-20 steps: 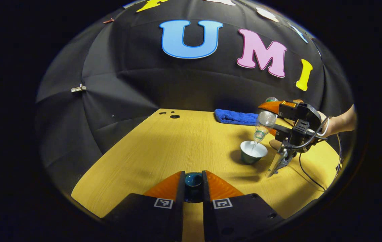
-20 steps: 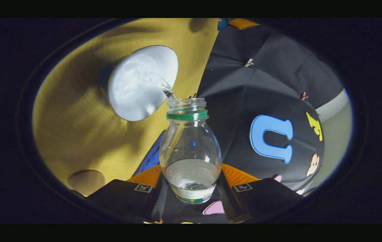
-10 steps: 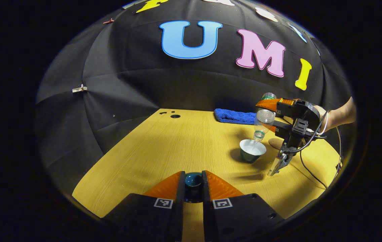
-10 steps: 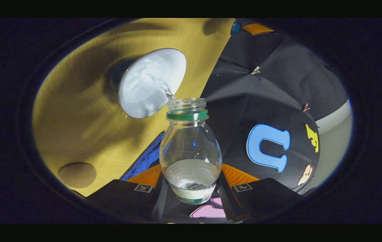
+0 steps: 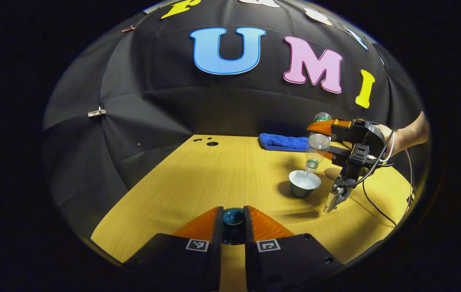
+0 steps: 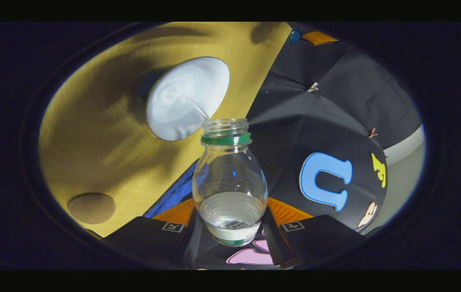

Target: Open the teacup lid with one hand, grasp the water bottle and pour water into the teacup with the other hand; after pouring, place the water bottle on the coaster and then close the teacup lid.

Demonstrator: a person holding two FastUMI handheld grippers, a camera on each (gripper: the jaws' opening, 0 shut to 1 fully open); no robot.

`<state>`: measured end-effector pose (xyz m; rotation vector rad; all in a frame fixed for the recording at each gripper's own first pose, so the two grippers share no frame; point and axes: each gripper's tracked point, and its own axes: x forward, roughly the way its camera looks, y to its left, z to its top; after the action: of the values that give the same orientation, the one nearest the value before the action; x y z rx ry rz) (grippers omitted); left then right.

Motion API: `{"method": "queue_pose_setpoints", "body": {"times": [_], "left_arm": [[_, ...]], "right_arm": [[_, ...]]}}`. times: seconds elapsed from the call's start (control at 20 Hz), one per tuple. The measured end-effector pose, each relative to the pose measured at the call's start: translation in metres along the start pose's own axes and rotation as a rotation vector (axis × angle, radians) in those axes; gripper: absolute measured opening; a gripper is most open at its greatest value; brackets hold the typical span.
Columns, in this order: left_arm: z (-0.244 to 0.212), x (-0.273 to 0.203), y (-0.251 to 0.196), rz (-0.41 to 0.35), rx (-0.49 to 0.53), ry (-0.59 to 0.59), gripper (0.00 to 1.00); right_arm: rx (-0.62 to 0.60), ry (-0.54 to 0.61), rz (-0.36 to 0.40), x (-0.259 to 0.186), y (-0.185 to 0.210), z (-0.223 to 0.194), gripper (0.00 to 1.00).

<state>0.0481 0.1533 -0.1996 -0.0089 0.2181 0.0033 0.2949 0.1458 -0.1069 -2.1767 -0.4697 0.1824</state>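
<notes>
Right gripper (image 6: 230, 235) clamped on tilted water bottle (image 6: 229, 182), mouth over teacup (image 6: 188, 99); left gripper (image 5: 233, 227) clamped on lid (image 5: 233, 217). Best righted slowly, avoiding drips onto tabletop (image 5: 214, 178).

No readable wording anywhere apart from the booth wall. Square black-and-white coded markers (image 5: 197, 244) on the left gripper (image 5: 233, 221), one either side of the gap. Same kind on the right gripper (image 6: 230, 227). Water bottle (image 6: 230, 182) label too small to read.
</notes>
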Motion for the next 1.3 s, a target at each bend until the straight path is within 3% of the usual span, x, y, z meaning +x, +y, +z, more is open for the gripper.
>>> {"method": "queue_pose_setpoints", "body": {"times": [0.45, 0.7, 0.95, 1.2, 1.3], "left_arm": [[0.001, 0.001, -0.004, 0.011, -0.005, -0.003, 0.28], [-0.004, 0.0, -0.005, 0.017, -0.005, 0.003, 0.28], [-0.003, -0.003, -0.01, 0.016, 0.003, 0.002, 0.28], [0.005, -0.005, -0.018, 0.013, 0.027, -0.013, 0.28], [0.01, -0.006, -0.025, 0.008, 0.02, -0.021, 0.28]], "right_arm": [[0.021, 0.0, 0.021, -0.001, 0.007, 0.002, 0.71], [0.14, 0.053, 0.063, -0.01, 0.016, -0.002, 0.71], [0.425, 0.18, 0.153, -0.025, 0.028, -0.013, 0.71], [0.922, 0.335, 0.227, -0.048, 0.031, -0.032, 0.69], [1.075, 0.377, 0.218, -0.056, 0.025, -0.048, 0.72]]}}
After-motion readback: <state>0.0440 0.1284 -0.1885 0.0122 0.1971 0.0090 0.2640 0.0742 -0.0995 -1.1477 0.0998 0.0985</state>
